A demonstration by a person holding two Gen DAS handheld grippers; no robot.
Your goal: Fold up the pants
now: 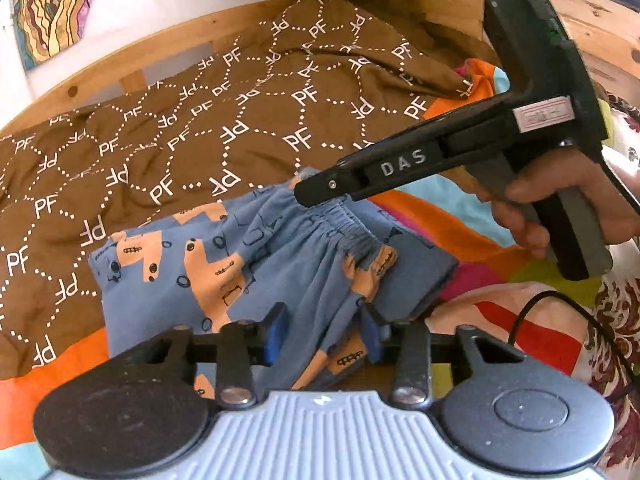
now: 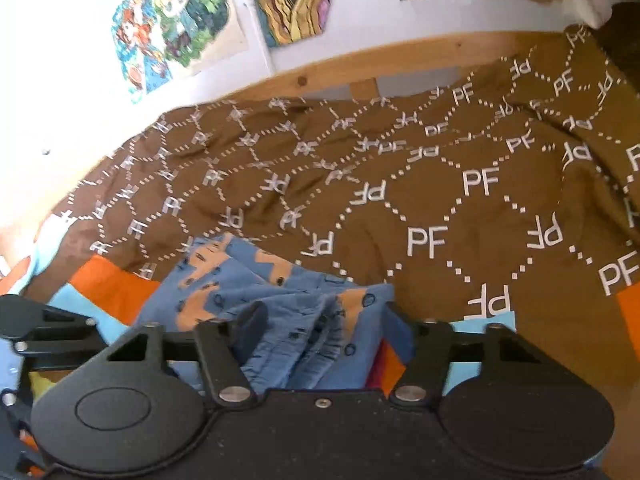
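**Inspector A:** State of work, please.

**Inspector B:** One pair of small blue cotton pants with orange printed shapes [image 1: 224,264] lies on the bed, partly over a brown quilted blanket lettered "PF" [image 1: 192,128] and partly over a bright orange-and-blue patterned sheet [image 1: 472,216]. The gathered elastic waistband [image 1: 348,228] is uppermost, and the cloth under it is stacked in layers. I judge at least one fold made. The bundle is rumpled and one edge is raised, so the closing fold and the flattening remain.

**Inspector A:** The grippers?

**Inspector B:** Two. The left gripper [image 1: 326,330] has cloth between its blue-padded jaws, which stand somewhat apart. The fabric rises from them as if lifted, but I cannot tell whether they are clenched on it. The right gripper [image 2: 320,330], in its own view, has crumpled pants cloth bunched between its jaws, which also show a gap. Whether it is grasping is likewise undetermined. From the left view its tip [image 1: 316,194] sits at the waistband, touching or just above it.

**Inspector A:** Remaining count?

**Inspector B:** One hand visible, the right hand [image 1: 560,208] on its handle. One blanket, one sheet, one wooden bed frame [image 2: 400,60], three colourful posters [image 2: 176,20] on the wall.
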